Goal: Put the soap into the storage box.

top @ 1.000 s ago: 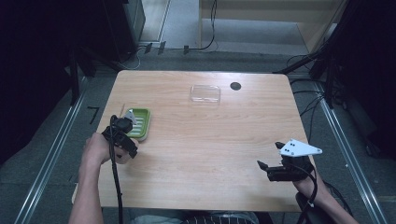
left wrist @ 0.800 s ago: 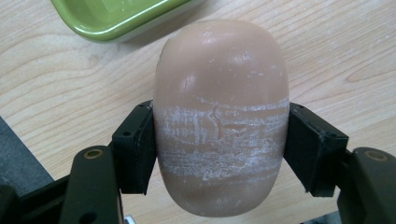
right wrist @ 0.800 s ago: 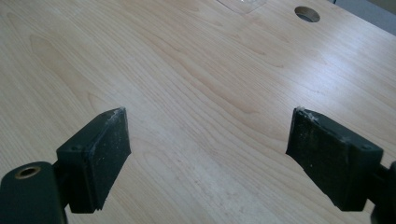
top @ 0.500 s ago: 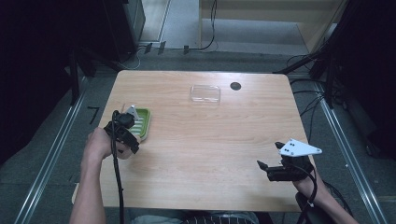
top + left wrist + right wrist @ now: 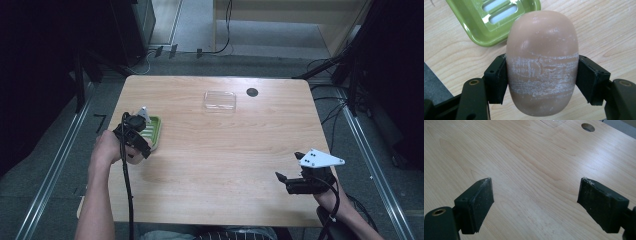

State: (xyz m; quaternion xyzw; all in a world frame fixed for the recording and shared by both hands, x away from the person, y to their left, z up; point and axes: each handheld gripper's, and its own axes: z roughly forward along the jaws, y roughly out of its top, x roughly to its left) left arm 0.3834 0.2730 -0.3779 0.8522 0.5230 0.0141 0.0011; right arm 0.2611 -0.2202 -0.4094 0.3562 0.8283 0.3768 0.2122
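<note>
A tan oval soap bar point(image 5: 541, 65), scuffed white across its middle, sits between the jaws of my left gripper point(image 5: 541, 72), which is shut on it. In the left gripper view a green slotted soap dish point(image 5: 477, 27) lies just beyond the bar to the left. From above, the left gripper point(image 5: 136, 137) hovers at the near edge of the green dish point(image 5: 154, 131) on the table's left side. My right gripper point(image 5: 281, 180) rests near the front right corner, and its jaws point(image 5: 536, 195) stand wide open over bare wood.
A clear plastic lid point(image 5: 220, 100) lies at the back middle of the wooden table point(image 5: 225, 150). A dark round hole point(image 5: 252, 92) sits just right of it and also appears in the right gripper view as the hole point(image 5: 588, 127).
My left gripper has shifted right and slightly forward with the soap, ending at the dish's near edge. The right gripper has stayed still.
</note>
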